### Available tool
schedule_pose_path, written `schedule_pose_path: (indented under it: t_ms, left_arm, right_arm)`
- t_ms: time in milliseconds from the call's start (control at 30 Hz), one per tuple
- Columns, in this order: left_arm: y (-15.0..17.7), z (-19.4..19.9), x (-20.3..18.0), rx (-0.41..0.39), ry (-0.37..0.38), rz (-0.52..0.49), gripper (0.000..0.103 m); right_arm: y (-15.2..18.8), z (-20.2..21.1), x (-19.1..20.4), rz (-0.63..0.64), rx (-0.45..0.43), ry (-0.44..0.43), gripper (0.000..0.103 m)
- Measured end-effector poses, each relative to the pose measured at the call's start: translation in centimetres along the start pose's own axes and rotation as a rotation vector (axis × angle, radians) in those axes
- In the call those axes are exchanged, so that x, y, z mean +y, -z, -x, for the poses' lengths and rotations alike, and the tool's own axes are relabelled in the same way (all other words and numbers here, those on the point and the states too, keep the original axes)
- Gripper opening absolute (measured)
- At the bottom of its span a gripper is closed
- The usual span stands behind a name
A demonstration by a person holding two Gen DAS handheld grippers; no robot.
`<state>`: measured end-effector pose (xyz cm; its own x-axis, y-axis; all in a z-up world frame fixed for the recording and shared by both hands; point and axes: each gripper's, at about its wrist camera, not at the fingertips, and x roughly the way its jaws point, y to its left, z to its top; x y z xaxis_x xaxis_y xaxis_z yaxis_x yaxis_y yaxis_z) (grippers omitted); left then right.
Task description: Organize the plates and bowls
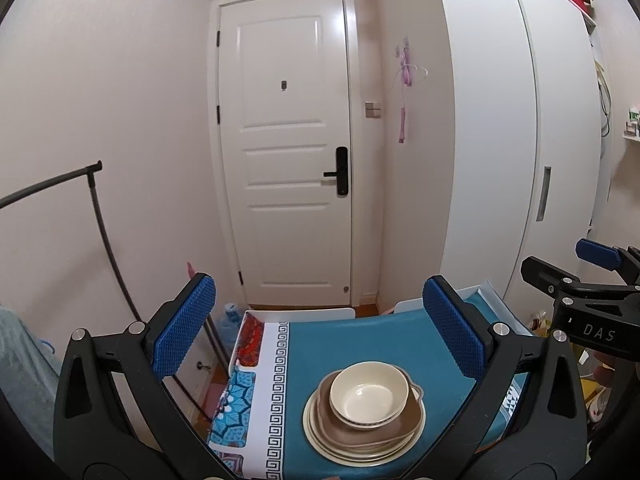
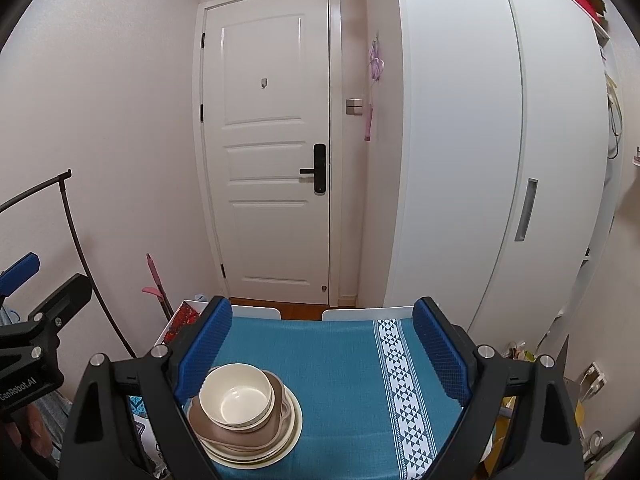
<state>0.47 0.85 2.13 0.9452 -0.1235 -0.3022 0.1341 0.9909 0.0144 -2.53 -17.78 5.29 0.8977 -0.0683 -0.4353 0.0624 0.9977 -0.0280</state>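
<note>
Cream bowl [image 1: 369, 395] sits empty, nested atop brown dish [image 1: 372, 430] and stacked plates [image 1: 320, 438].

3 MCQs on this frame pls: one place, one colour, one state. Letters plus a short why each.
1. The cream bowl sits:
A. on the stacked plates
B. on the bare tablecloth
C. in a claw

2. The dish directly under the bowl is:
A. green
B. brown
C. red

3. The right claw is:
A. shut on the bowl
B. shut, empty
C. open, empty

Key: A, the bowl tops the stack on the blue tablecloth; B, the brown dish lies over the cream plates; C, the pads stand wide apart with nothing between them.
</note>
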Motion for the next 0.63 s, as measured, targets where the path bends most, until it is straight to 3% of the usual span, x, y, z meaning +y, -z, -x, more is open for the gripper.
schedule_pose_path:
  t_ms: [167, 367, 633]
  left_arm:
    - [-0.04, 0.0, 0.0, -0.002, -0.002, -0.008, 0.103]
    - [0.01, -0.25, -0.26, -0.002, -0.055, -0.028, 0.103]
    - [0.15, -0.68, 0.48, -0.01, -0.041, -0.01, 0.103]
  right_arm:
    - [0.13, -0.09, 0.11, -0.002, -0.002, 0.003, 0.09]
    - [0.07, -0.11, 0.12, -0.002, -0.001, 0.003, 0.09]
    - [0.1, -0.16, 0.15, -0.001, 0.003, 0.003, 0.09]
